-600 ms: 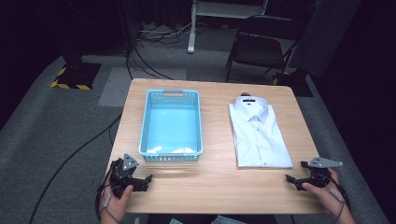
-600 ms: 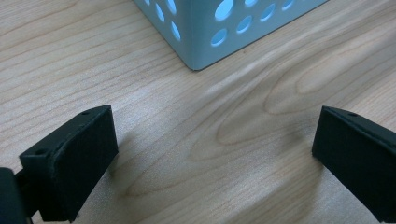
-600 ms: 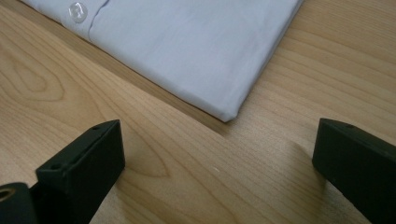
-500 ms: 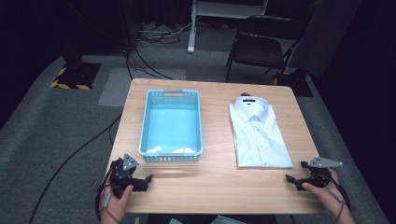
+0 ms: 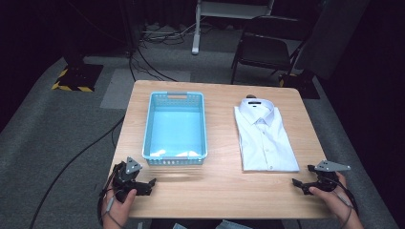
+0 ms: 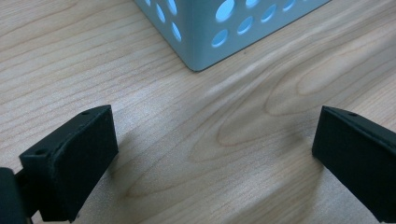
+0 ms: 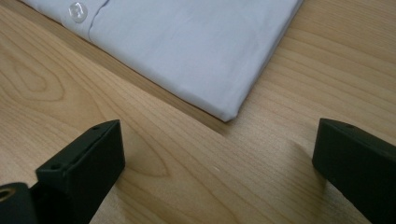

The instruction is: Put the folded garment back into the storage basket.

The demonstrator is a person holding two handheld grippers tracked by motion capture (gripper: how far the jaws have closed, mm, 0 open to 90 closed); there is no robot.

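shirt (image 5: pixel 263 134) just ahead of right tongs (image 5: pixel 303 177) | basket (image 5: pixel 175 129) by left tongs (image 5: pixel 145 183) | both released

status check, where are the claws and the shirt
Left claw open, empty, near the blue basket. Right claw open, empty, off the folded white shirt corner. Shirt flat on table, untouched. Nothing in the way.

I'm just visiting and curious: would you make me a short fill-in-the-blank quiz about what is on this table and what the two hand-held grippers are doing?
1. The folded white shirt lies to the ____ of the blue basket in the high view.
2. The basket holds ____ items.
3. The jaws of the left gripper and the right gripper stand ____.
4. The right gripper faces a ____ of the shirt in the right gripper view.

Missing words: right; no; open; corner
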